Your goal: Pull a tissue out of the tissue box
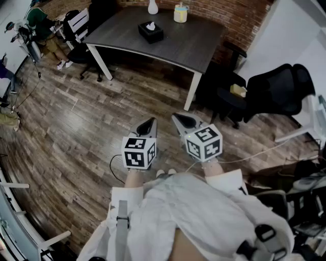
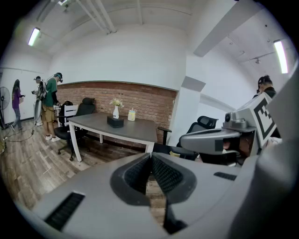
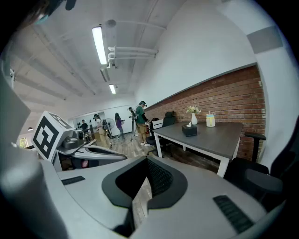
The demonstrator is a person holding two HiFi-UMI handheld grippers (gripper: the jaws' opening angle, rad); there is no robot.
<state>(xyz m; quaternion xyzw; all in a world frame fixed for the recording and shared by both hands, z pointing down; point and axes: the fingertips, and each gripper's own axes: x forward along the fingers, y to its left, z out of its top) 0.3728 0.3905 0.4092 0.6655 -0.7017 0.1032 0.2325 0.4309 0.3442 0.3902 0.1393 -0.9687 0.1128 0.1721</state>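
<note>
Jaws together; tissue box on table, chairs flanking it.

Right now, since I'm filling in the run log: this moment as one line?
stage: not yet at table | left gripper: shut, empty | right gripper: shut, empty | tissue box: on table, across room, untouched

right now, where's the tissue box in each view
Head view: tissue box top centre, on the dark table.
Left gripper view: tissue box left of centre, on the table.
Right gripper view: tissue box right of centre, on the table.
Shared landmark: the white vase close by the box.
</note>
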